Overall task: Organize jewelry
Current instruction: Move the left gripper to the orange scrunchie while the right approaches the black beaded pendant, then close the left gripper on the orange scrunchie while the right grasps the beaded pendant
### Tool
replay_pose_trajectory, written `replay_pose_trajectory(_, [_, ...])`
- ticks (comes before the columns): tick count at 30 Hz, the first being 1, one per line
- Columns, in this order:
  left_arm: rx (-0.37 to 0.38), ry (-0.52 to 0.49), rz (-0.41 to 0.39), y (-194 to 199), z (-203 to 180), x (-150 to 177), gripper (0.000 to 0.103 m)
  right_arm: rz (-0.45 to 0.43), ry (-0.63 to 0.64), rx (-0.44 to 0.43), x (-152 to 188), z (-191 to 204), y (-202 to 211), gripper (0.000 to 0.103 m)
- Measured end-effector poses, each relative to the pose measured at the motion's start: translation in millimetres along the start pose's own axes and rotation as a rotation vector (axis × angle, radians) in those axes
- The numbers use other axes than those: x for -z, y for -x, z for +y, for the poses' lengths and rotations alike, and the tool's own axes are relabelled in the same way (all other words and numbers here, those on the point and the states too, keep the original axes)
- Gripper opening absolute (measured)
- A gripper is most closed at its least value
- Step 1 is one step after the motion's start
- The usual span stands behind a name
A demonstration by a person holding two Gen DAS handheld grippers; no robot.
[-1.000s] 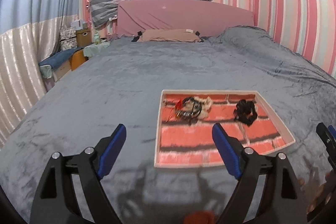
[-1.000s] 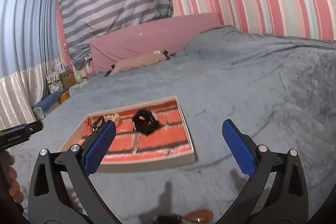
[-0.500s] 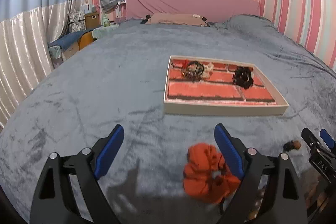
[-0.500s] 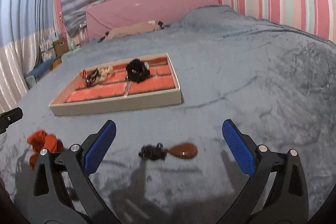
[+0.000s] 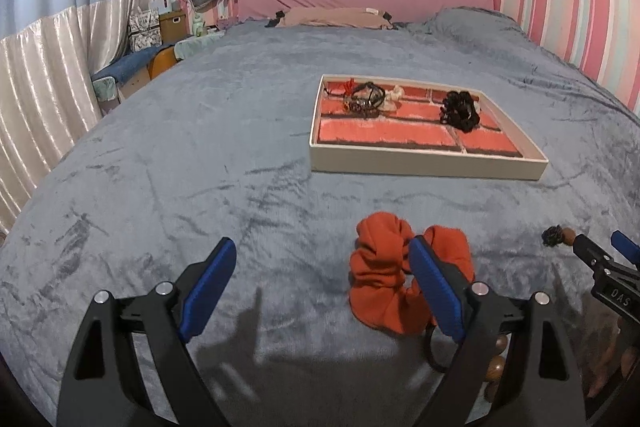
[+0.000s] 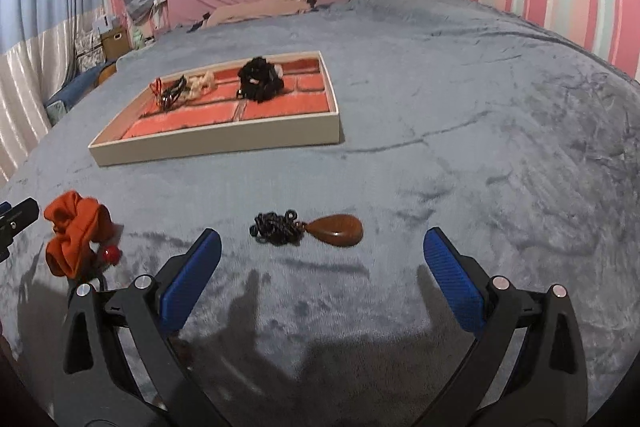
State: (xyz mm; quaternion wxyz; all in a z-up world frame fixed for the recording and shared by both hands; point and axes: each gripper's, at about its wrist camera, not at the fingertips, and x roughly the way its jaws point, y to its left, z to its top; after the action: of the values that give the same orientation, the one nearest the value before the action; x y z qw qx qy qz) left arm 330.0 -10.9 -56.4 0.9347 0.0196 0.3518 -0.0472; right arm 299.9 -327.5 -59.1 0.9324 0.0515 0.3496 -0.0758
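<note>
Now: right gripper (image 6: 320, 267) and left gripper (image 5: 320, 291) both spread, empty. Right should straddle pendant (image 6: 338, 230), pinch teardrop body, carry to tray (image 6: 216, 147).

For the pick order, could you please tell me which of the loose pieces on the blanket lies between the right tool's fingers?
The brown teardrop pendant with its black cord, centred ahead of the open right tool. The orange scrunchie lies off to its left.

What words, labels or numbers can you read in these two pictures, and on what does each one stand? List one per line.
"DAS": white letters on the black body of the right tongs, seen in the left view; the label runs on out of sight.
Boxes beside the bed: any print is too small to read.
Nothing else readable.
</note>
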Motion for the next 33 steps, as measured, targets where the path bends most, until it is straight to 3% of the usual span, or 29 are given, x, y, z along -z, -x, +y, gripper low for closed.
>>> replay_pose_trajectory(13, [0.012, -0.019, -0.001, -16, -1, 2, 0.086, -0.016, 0.15, -0.057, -2, 16, -15, 0.081])
replay_pose_trajectory(20, [0.031, -0.024, 0.018, -30, -1, -3, 0.085, 0.033, 0.223, -0.087, -5, 28, -34, 0.053])
replay_pose_trajectory(24, [0.047, -0.031, 0.042, -39, -3, -2, 0.085, 0.055, 0.208, -0.099, -7, 24, -40, 0.047])
replay_pose_trajectory(33, [0.079, -0.042, 0.081, -52, -6, 0, 0.054, 0.068, 0.201, -0.116, -11, 20, -48, 0.03])
